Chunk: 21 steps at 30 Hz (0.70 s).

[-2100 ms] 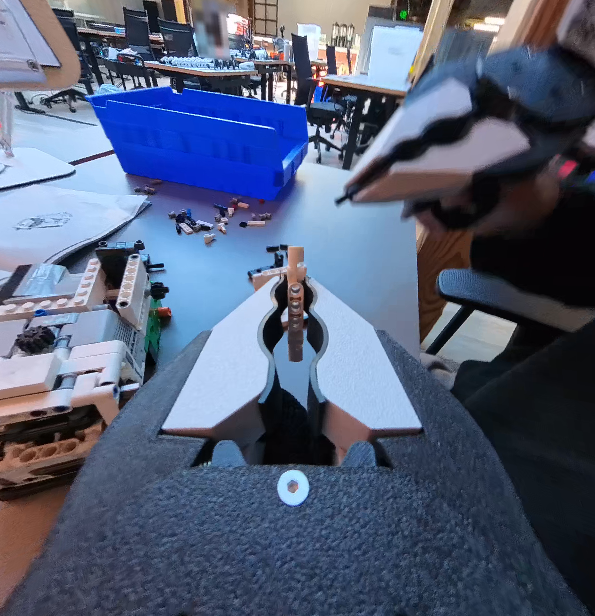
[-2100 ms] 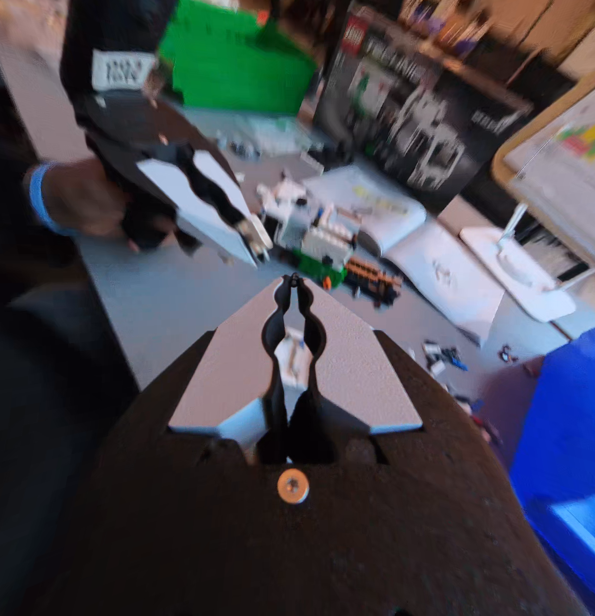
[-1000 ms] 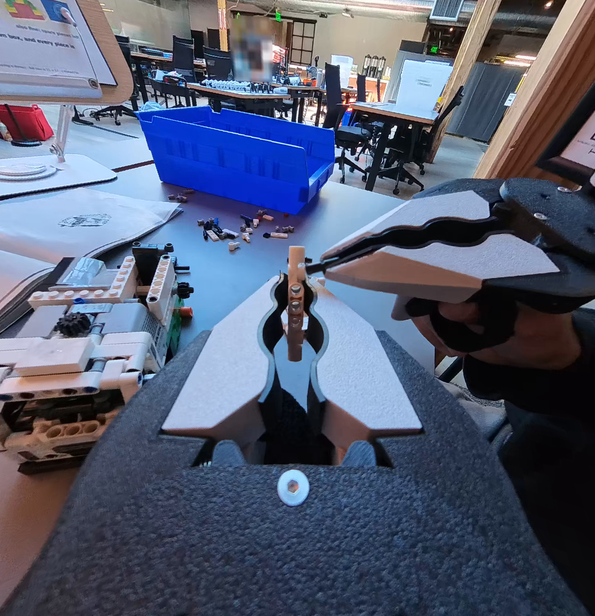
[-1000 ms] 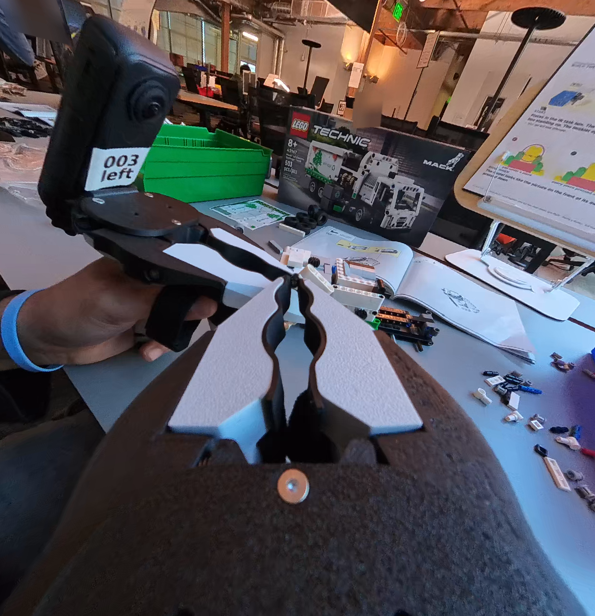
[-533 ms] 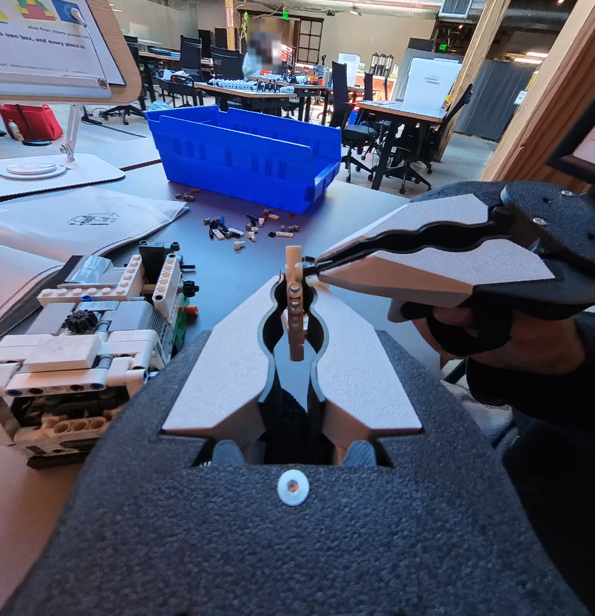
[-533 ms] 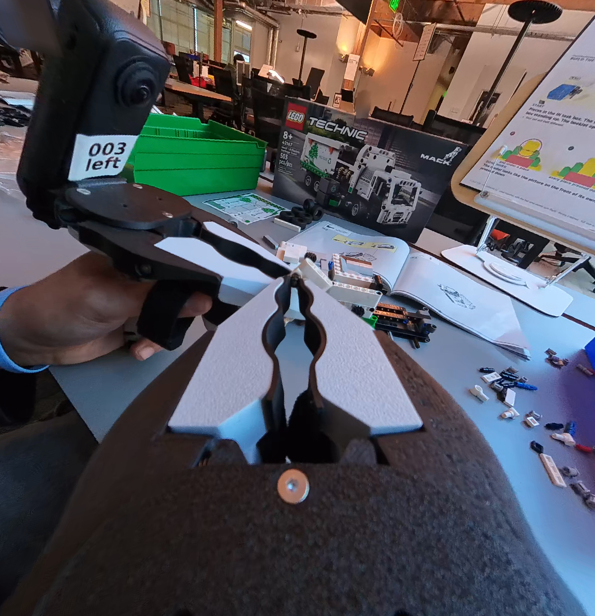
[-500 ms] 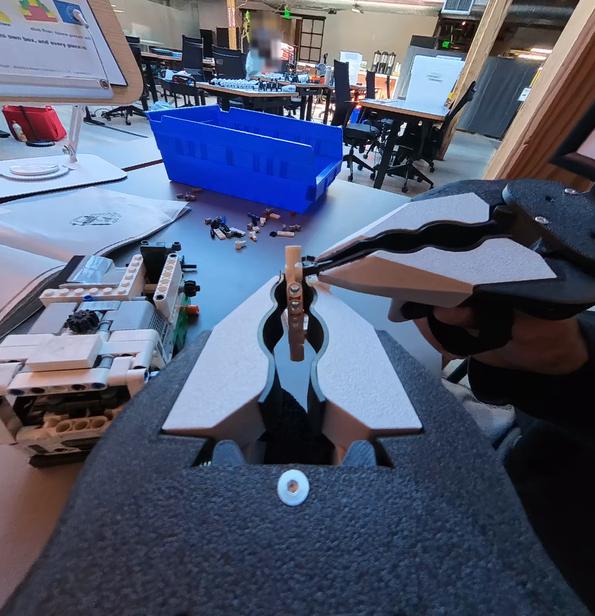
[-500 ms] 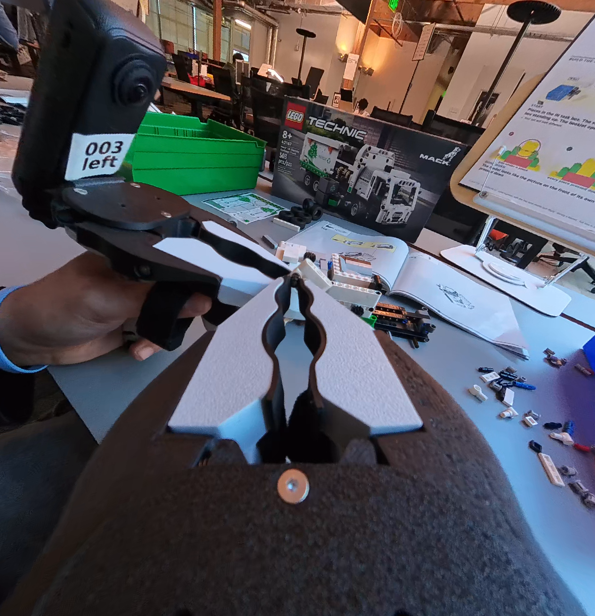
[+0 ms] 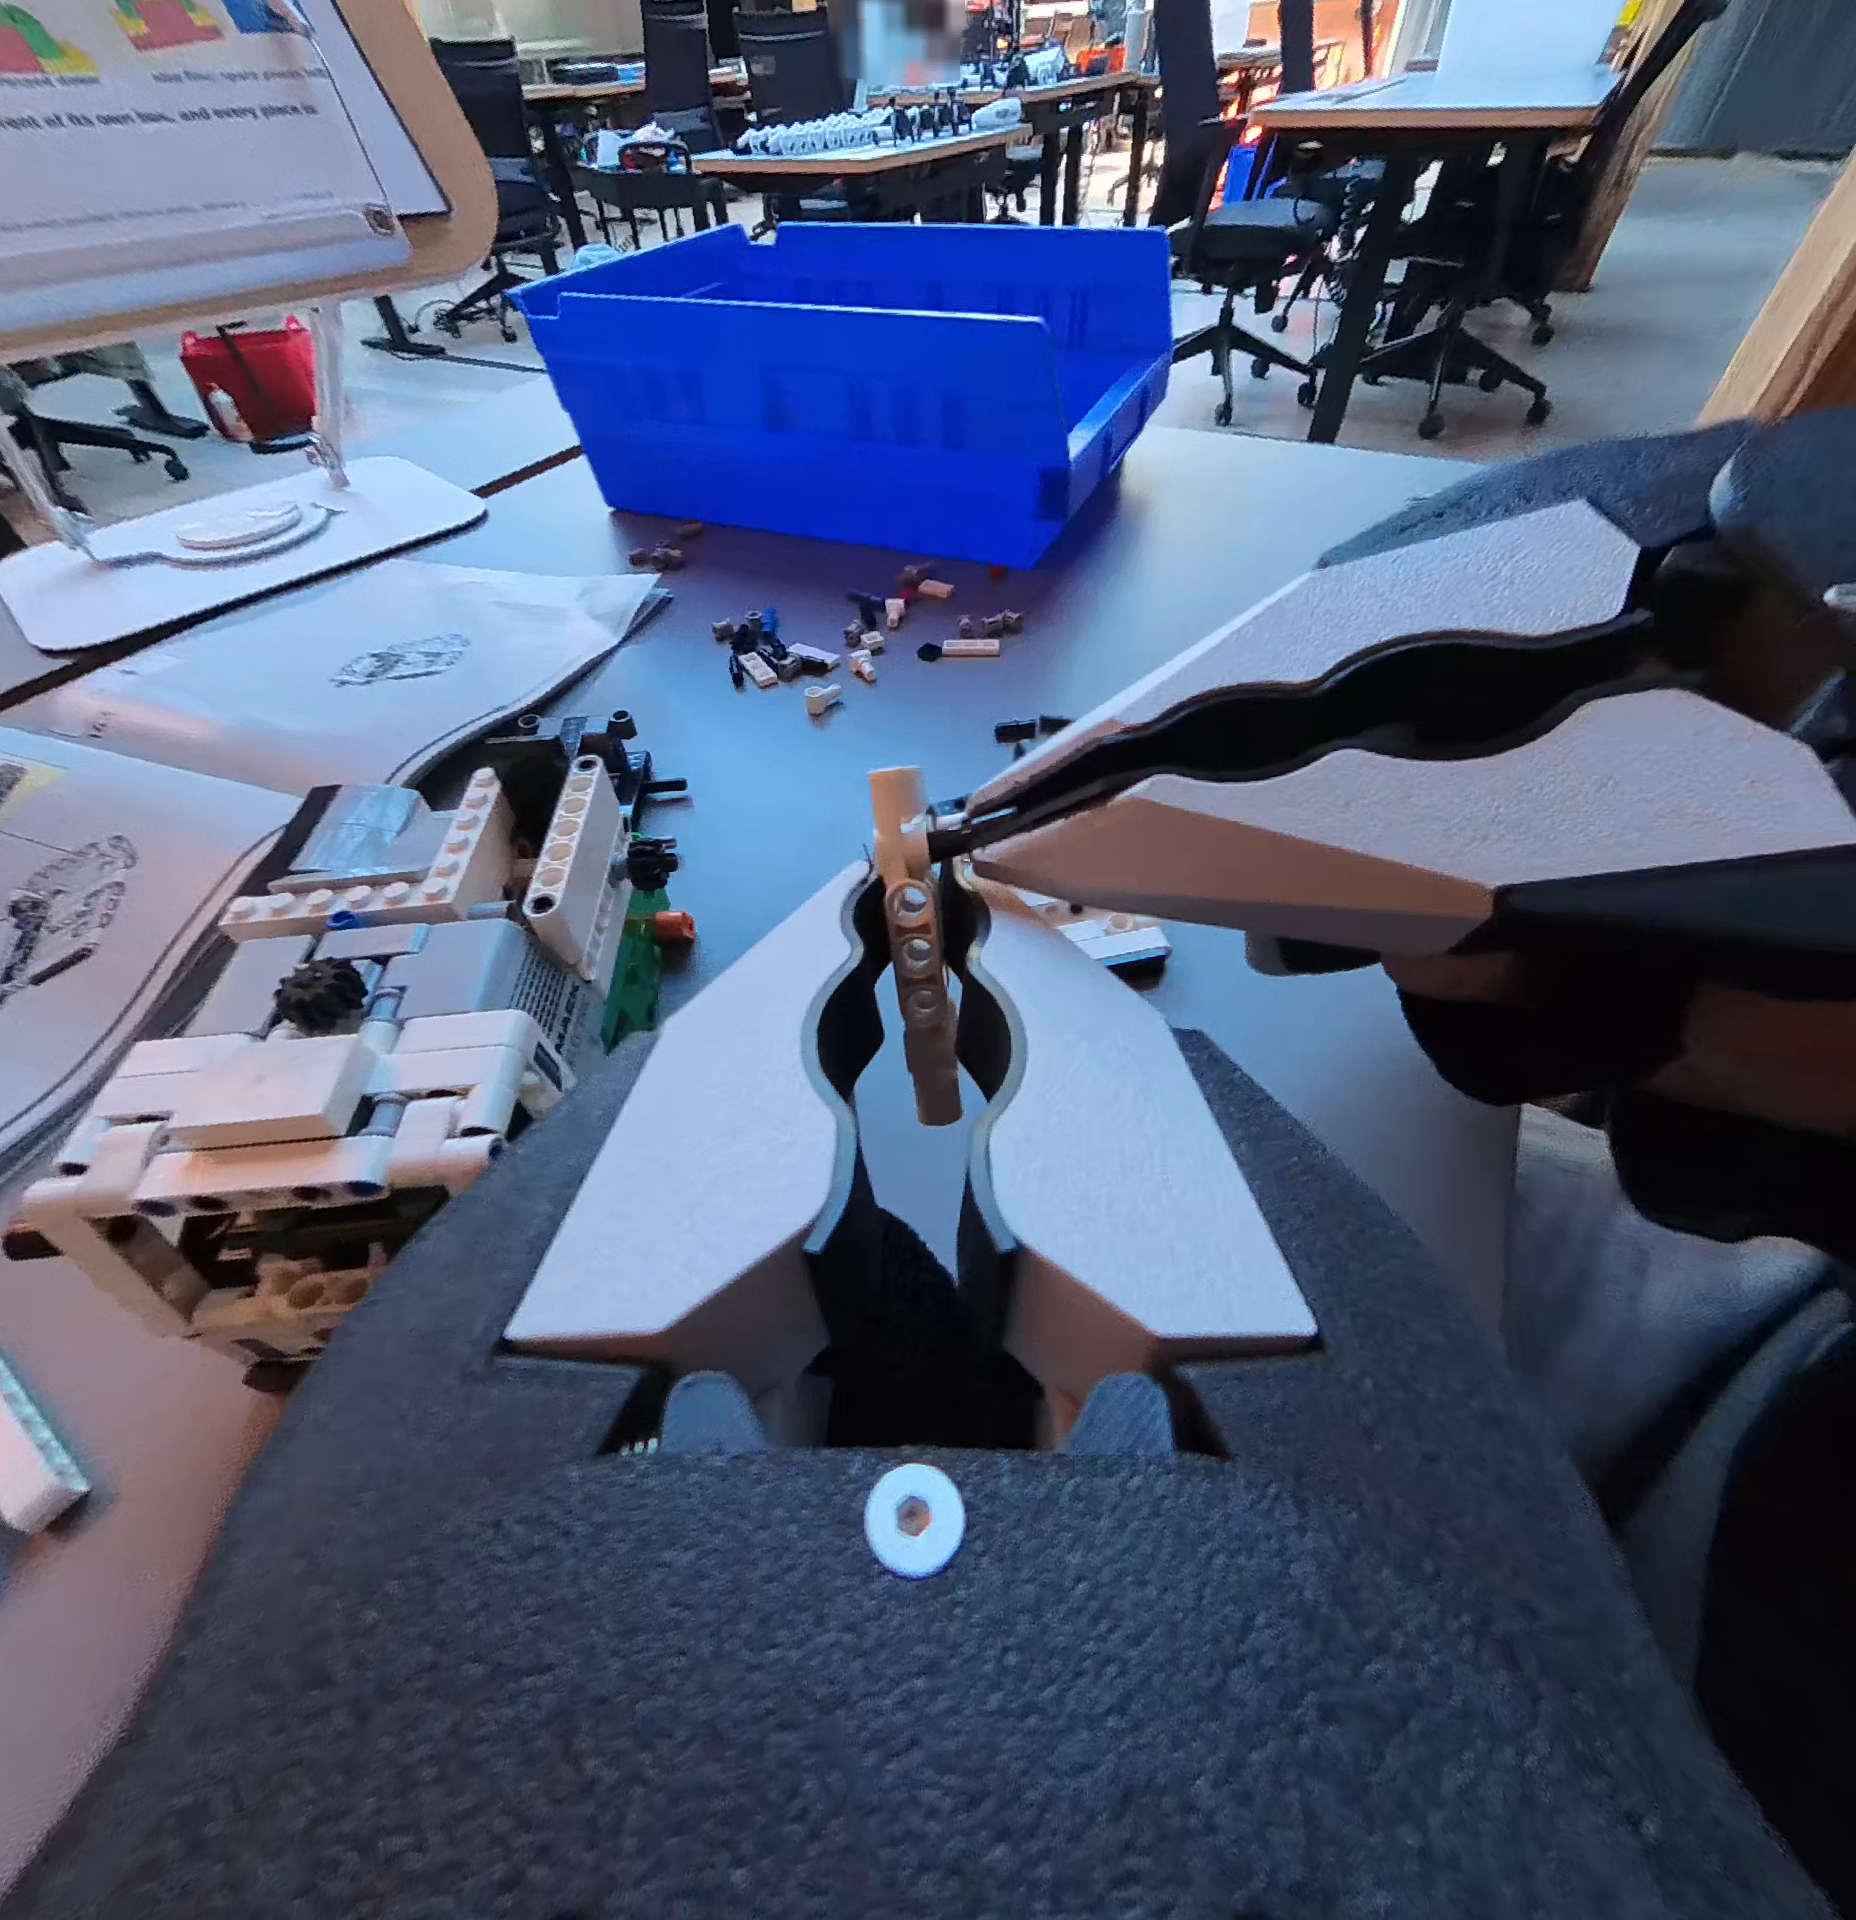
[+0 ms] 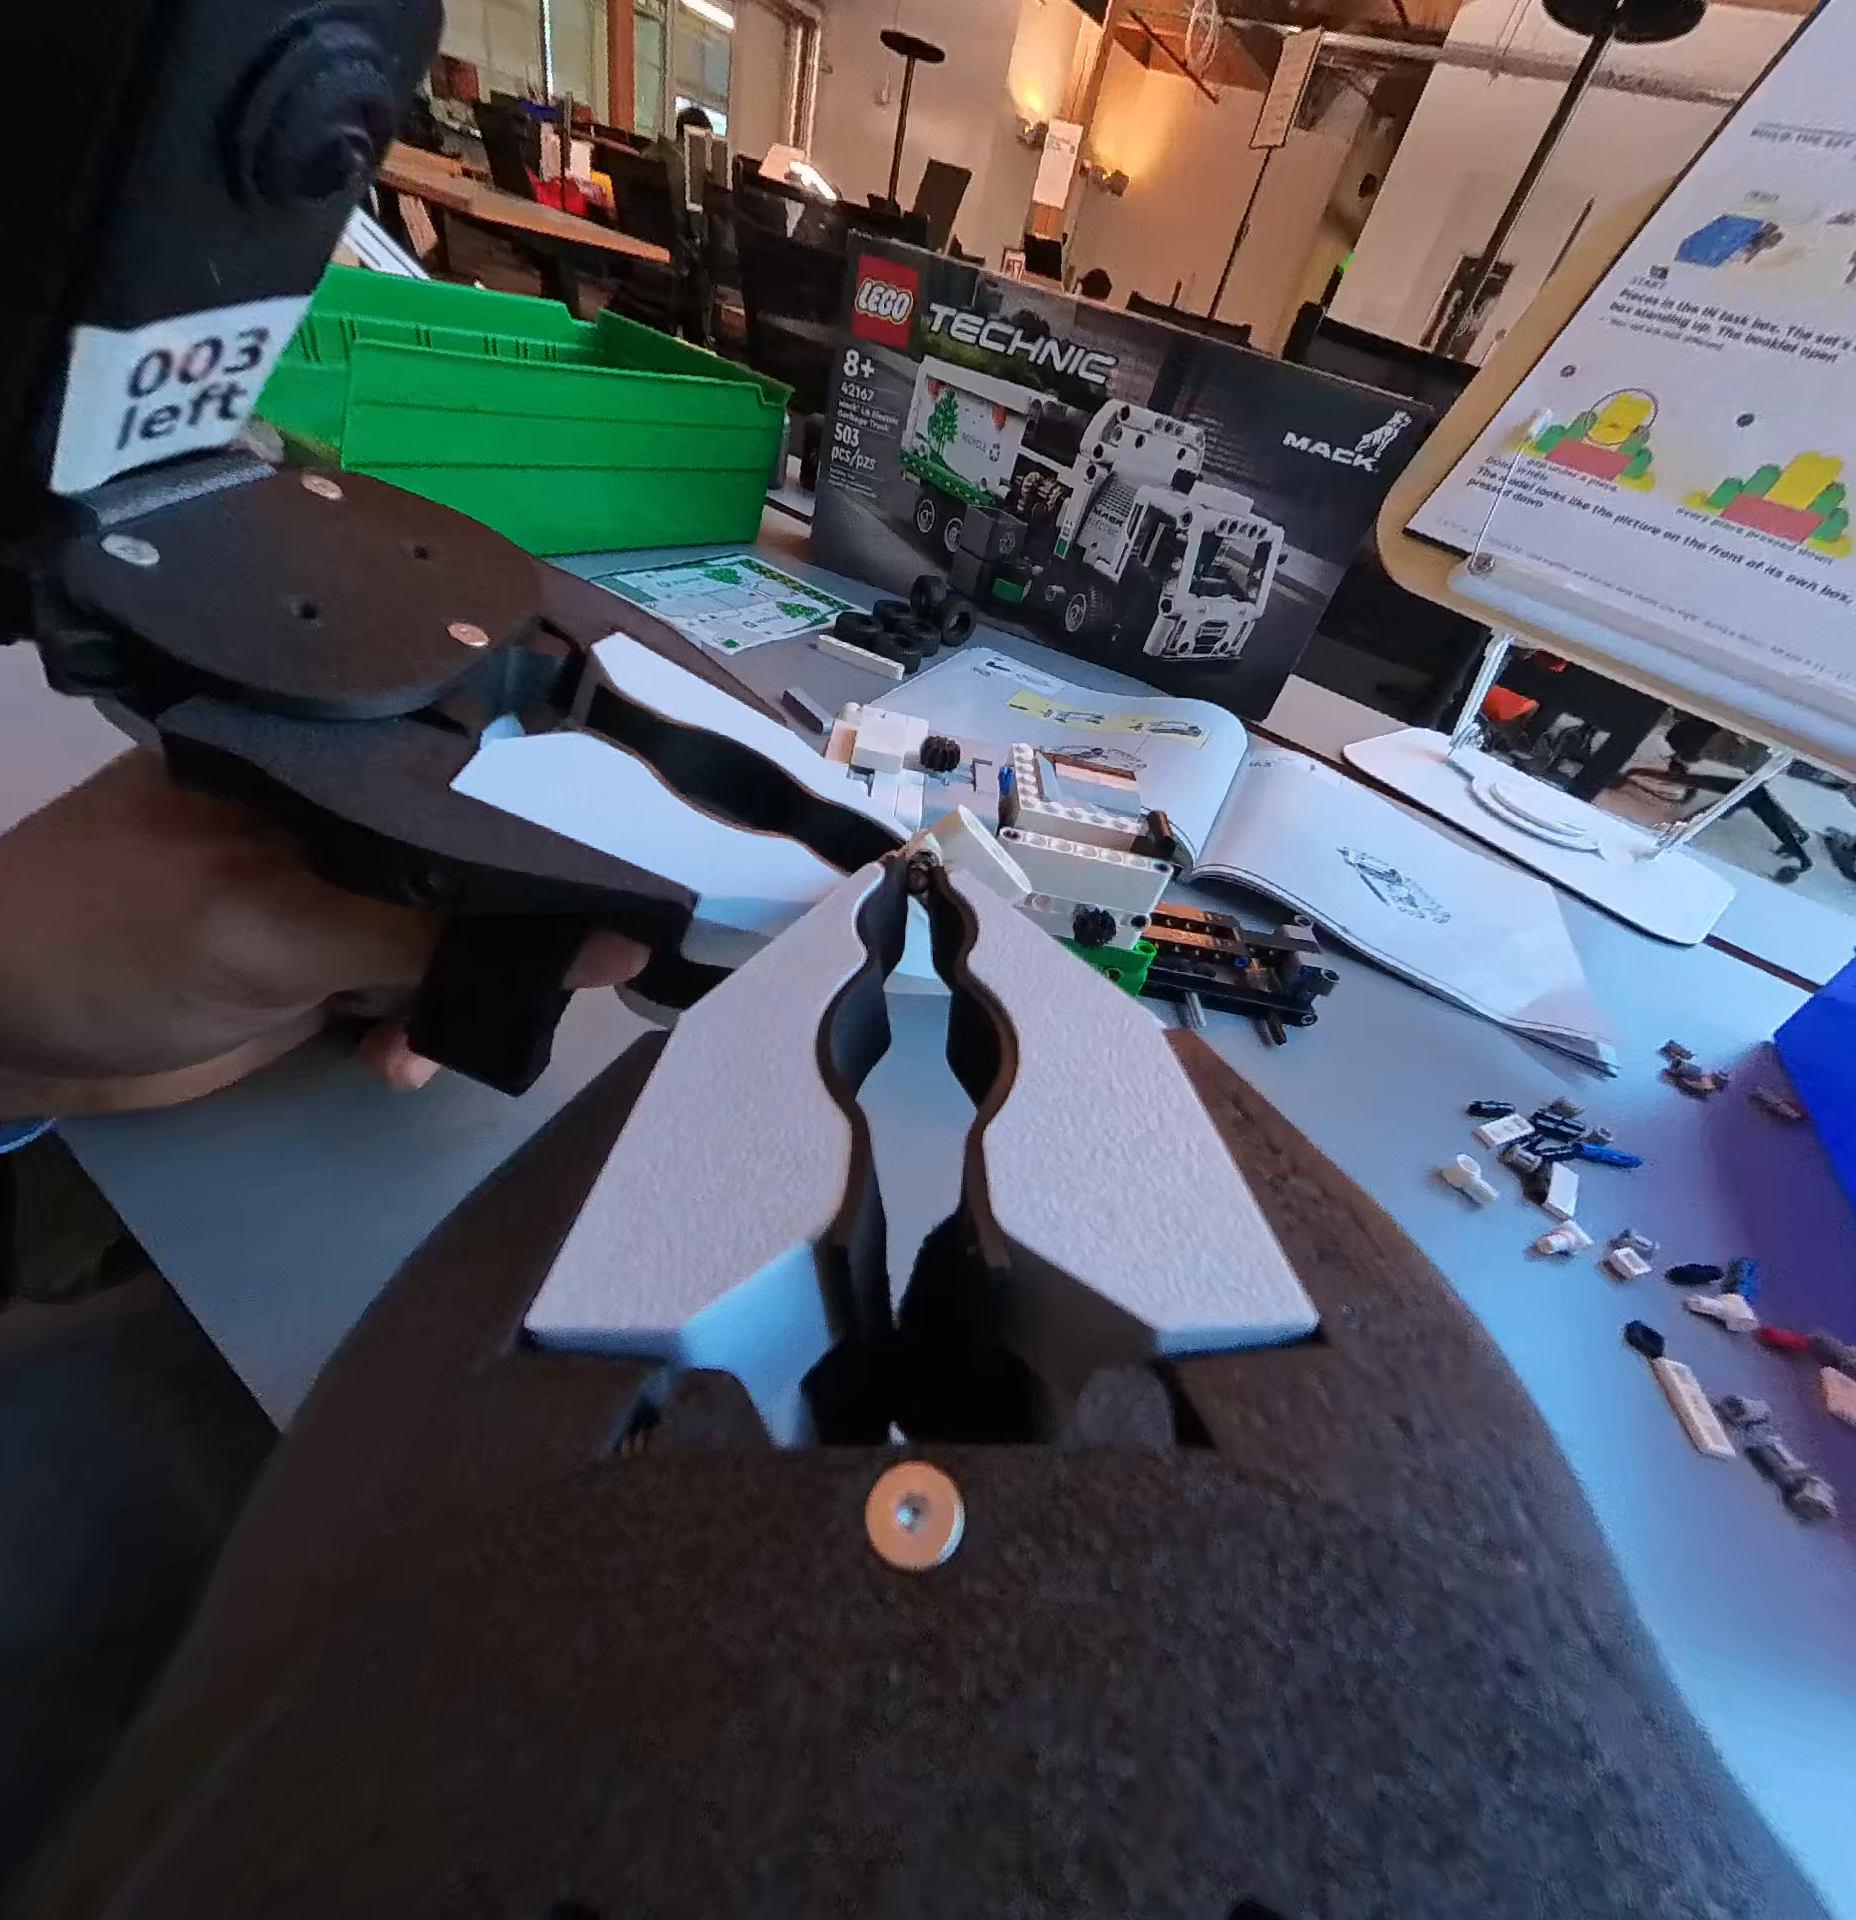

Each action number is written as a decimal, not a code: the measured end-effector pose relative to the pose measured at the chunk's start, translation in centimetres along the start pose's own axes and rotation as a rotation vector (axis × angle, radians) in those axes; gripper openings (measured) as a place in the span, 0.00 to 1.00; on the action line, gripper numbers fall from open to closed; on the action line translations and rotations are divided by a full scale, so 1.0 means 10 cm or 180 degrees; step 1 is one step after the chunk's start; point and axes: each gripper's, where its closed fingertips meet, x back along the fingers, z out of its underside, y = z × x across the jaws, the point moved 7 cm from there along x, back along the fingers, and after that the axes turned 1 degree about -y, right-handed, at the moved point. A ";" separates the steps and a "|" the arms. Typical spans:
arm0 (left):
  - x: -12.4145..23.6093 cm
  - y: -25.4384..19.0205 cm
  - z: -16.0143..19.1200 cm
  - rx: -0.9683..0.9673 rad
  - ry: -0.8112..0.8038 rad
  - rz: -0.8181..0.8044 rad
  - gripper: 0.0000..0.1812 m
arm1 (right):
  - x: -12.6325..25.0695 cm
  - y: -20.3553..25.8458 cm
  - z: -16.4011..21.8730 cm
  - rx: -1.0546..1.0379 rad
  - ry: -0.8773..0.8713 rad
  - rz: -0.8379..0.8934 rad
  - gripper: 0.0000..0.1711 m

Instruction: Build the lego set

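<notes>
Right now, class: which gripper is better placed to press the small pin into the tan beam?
Right. The right gripper pinches a small dark pin against the tan beam, which the left gripper holds upright, serving as the brace.

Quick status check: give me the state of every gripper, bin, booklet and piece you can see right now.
left gripper: shut on tan beam
tan beam: upright, held off the table
right gripper: shut on small dark pin, at the beam's upper end
blue bin: upright, contents hidden
green bin: upright, contents hidden
instruction booklet: open
truck model: partly built
loose pieces: scattered
</notes>
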 end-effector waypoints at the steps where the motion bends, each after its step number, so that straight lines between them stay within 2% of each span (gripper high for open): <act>1: 0.00 0.00 0.00 0.0069 -0.0021 0.0054 0.04 | 0.00 0.00 0.00 -0.0035 -0.0028 -0.0014 0.02; 5: 0.04 0.02 -0.05 0.0483 -0.0250 0.0459 0.04 | 0.03 0.01 -0.05 -0.0014 -0.0283 -0.0014 0.02; 8: 0.05 0.03 -0.06 0.0565 -0.0301 0.0524 0.04 | 0.03 0.03 -0.06 0.0107 -0.0345 0.0033 0.02; 15: 0.04 0.05 -0.05 0.0679 -0.0262 0.0574 0.04 | 0.00 0.04 -0.06 0.0506 -0.0242 0.0150 0.02; 21: 0.03 0.02 -0.03 0.0344 -0.0150 0.0257 0.04 | 0.00 -0.01 -0.03 0.0011 -0.0089 -0.0055 0.02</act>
